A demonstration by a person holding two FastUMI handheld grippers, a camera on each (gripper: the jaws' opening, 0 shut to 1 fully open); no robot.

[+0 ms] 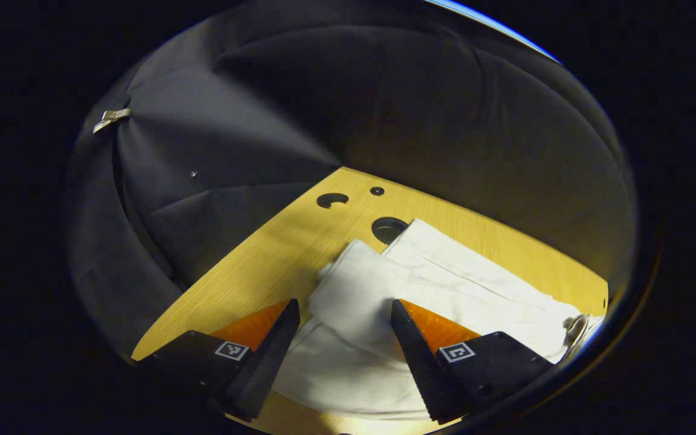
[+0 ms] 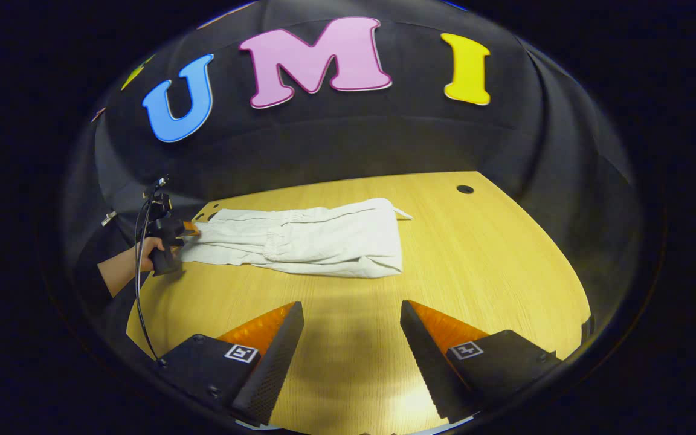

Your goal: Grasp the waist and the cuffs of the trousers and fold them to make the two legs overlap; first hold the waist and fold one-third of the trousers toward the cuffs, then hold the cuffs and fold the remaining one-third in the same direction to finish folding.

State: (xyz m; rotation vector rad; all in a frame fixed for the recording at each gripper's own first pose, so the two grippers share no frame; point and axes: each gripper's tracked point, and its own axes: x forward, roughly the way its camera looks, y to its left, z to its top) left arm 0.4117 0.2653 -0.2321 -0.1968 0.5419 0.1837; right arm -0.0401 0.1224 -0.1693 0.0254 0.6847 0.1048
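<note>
White cloth is what the coming move turns on: the trousers (image 2: 299, 238) lie flat on the wooden table (image 2: 475, 266) with their long axis running across in the right gripper view, one end far off to the left and the other squared end nearer the middle.

Starting at the left, we see in that view a hand (image 2: 142, 251) holding the left gripper (image 2: 188, 229) right at the far left end of the trousers, touching or all but touching the fabric. Its own view puts that end directly between and just ahead of its fingers: the left gripper (image 1: 345, 314) stands wide, with folded layers of cloth (image 1: 384, 284) lying under and between the two fingers, which do not press on it. We judge this end to be the cuffs, though the picture is dim and we would not swear to it.

Moving rightward, the gathered band sits about mid-length, and the squared end lies ahead and a little left of the right gripper (image 2: 352, 314). That gripper is also spread wide, holds nothing, and hangs over bare table well apart from the cloth.

So the left gripper is much the nearer. By our reading, it need only close where it is, while the right must travel forward to reach its end of the trousers.
</note>
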